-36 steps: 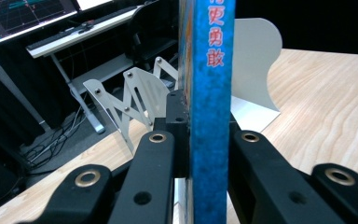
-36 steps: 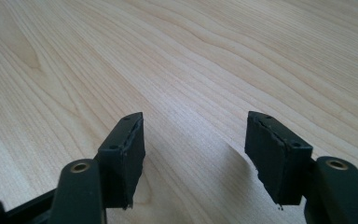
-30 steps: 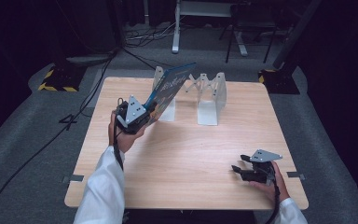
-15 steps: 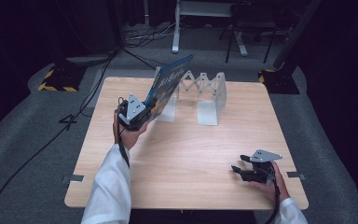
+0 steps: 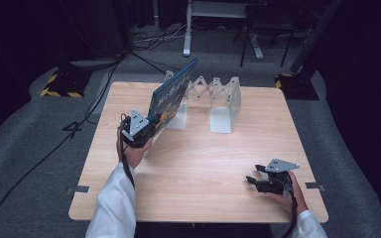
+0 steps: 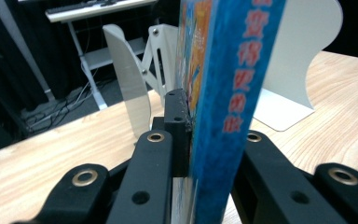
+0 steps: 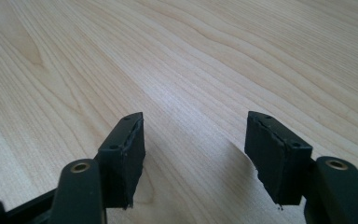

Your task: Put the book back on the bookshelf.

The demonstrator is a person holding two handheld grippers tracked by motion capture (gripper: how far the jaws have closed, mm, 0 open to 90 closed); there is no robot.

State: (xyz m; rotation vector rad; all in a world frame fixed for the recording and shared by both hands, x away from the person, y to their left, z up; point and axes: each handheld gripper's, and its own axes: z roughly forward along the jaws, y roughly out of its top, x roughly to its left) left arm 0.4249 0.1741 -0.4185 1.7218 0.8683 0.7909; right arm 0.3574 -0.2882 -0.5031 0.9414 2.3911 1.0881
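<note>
A blue picture book (image 5: 171, 96) with orange cover art is held up off the table, tilted toward the white expanding book rack (image 5: 213, 99) at the back. My left gripper (image 5: 146, 129) is shut on the book's lower corner. In the left gripper view the blue spine (image 6: 228, 93) with red characters stands between the black jaws, and the rack's white dividers (image 6: 130, 84) rise just behind it. My right gripper (image 5: 252, 181) rests low at the table's front right, open, with bare wood between its fingertips (image 7: 126, 154).
The light wooden table (image 5: 203, 163) has free room across its middle and front. Behind it lie dark floor cables (image 5: 149, 39), a white stand (image 5: 188, 29) and yellow-black striped bases (image 5: 54, 84).
The left gripper has carried the book up and toward the rack, raising it more upright. The right gripper has stayed put.
</note>
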